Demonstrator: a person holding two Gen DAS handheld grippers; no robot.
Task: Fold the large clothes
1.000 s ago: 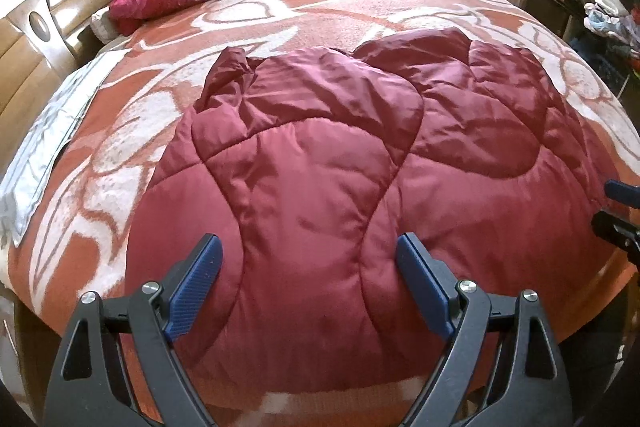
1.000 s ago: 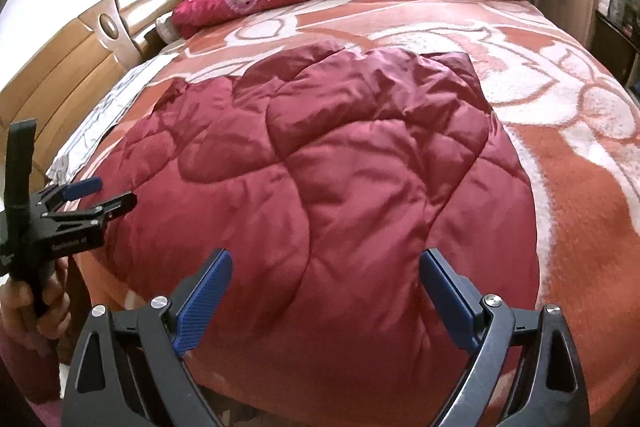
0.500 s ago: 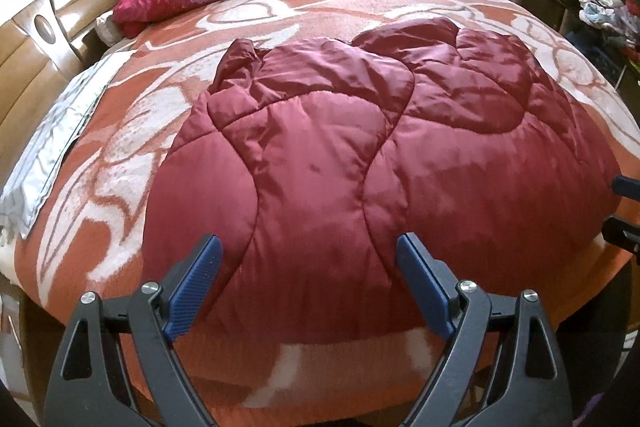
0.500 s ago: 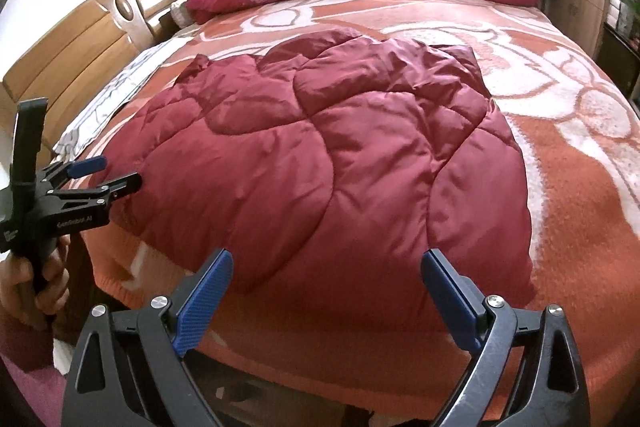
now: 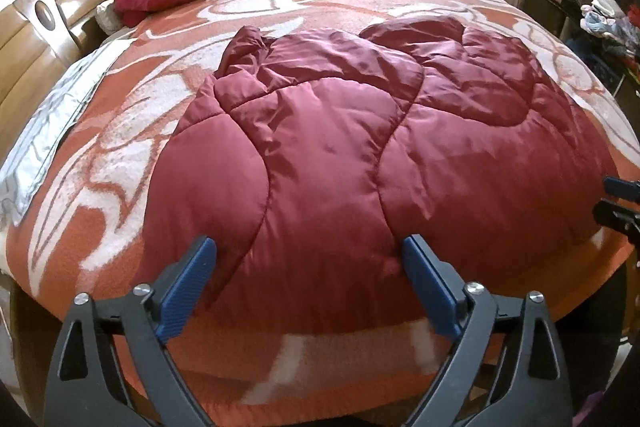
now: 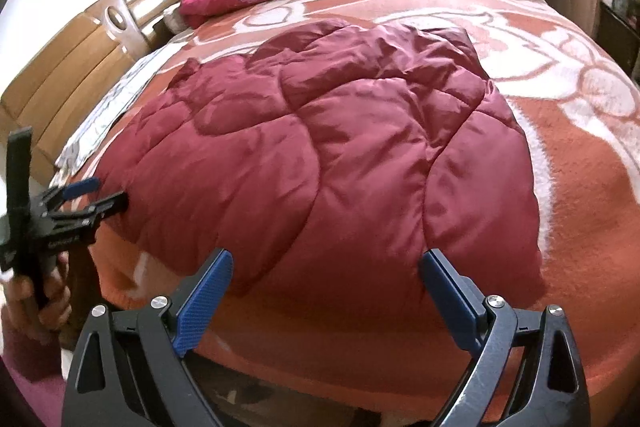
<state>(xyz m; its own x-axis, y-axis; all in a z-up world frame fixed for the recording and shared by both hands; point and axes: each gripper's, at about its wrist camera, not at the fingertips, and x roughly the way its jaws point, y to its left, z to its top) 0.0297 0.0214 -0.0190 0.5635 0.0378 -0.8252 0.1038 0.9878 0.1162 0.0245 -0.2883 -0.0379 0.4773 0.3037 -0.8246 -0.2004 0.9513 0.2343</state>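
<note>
A: Left wrist view. Left gripper (image 5: 306, 281) jaws opening, near full spread, nothing between the pads. Quilted jacket (image 5: 360, 155) lies on the bed (image 5: 120, 147) just ahead of the fingertips, hem edge nearest the tool, crumpled collar end farthest. Right gripper (image 5: 618, 201) shows at the right edge, beside the jacket's side.

B: Handling?

A: My read: padded, soft, light for its bulk, glossy shell so likely slippery. Pinch a seam or the hem corner, not the puffy panel; a thick bite may squirm out.

B: Right wrist view?

A: Right gripper (image 6: 326, 291) wide open, empty, poised over the near hem of the jacket (image 6: 340, 155). Left gripper (image 6: 86, 197) far to the left, held in a hand (image 6: 38, 297), off the jacket's edge.

B: Looks?

A: Dark red, shiny, curved quilt lines, roughly rectangular bundle, wrinkled at the far end. Orange-white blanket (image 6: 560, 107) underneath.
</note>
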